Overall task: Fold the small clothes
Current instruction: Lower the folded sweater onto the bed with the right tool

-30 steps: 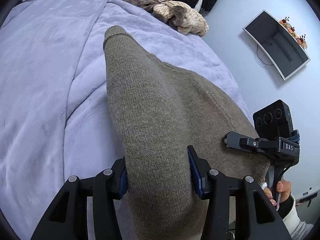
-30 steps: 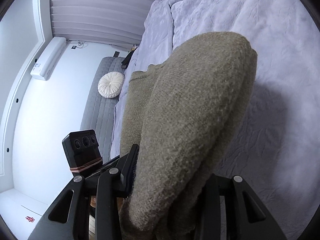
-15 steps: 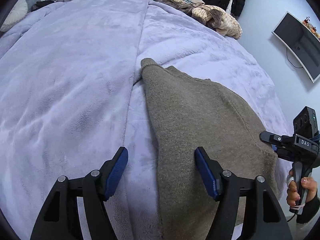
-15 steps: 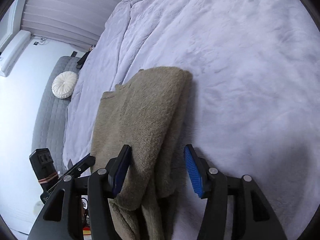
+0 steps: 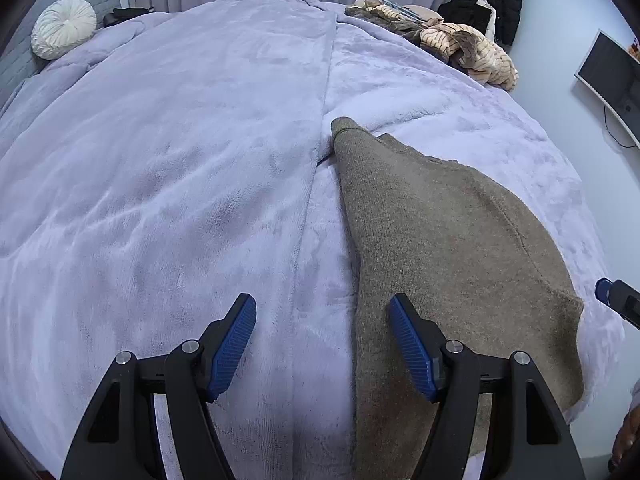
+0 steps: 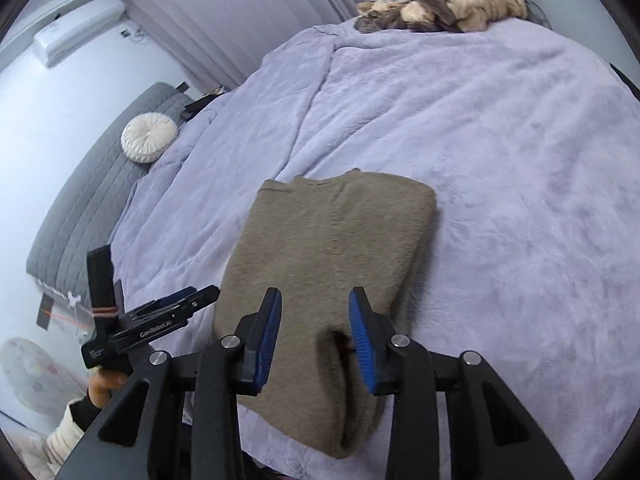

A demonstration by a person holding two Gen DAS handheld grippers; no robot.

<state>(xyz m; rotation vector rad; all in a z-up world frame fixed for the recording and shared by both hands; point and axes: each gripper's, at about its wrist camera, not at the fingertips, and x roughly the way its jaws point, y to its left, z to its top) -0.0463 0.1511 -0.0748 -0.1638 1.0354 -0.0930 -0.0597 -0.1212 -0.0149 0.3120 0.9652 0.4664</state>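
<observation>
The left gripper (image 5: 322, 340) has its jaws wide apart and clamped on nothing; the gap between them frames bare blanket, with the knit's left edge just inside the right-hand pad. The right gripper (image 6: 314, 334) also stands with jaws apart, nothing pinched, hanging over the near end of the garment, where a rolled fold shows directly below.

Between and ahead of both lies the olive-brown knit sweater (image 6: 328, 240) — folded into a long panel, flat on the lavender blanket (image 5: 180, 160) of the bed, reaching from the near edge toward 12 o'clock. In the left wrist view its far tip narrows toward the blanket's centre seam, and the panel spreads out toward 3 o'clock.

At 1 o'clock, well apart, a heap of unfolded clothes (image 5: 448, 44) sits at the far edge; a round white cushion (image 6: 149, 137) rests at 10 o'clock by the grey headboard.

The lengthwise fold looks laid down and released. The next move probably calls for a grip on both near corners — through all layers — to carry that end over toward the far one, keeping the edges squared.
</observation>
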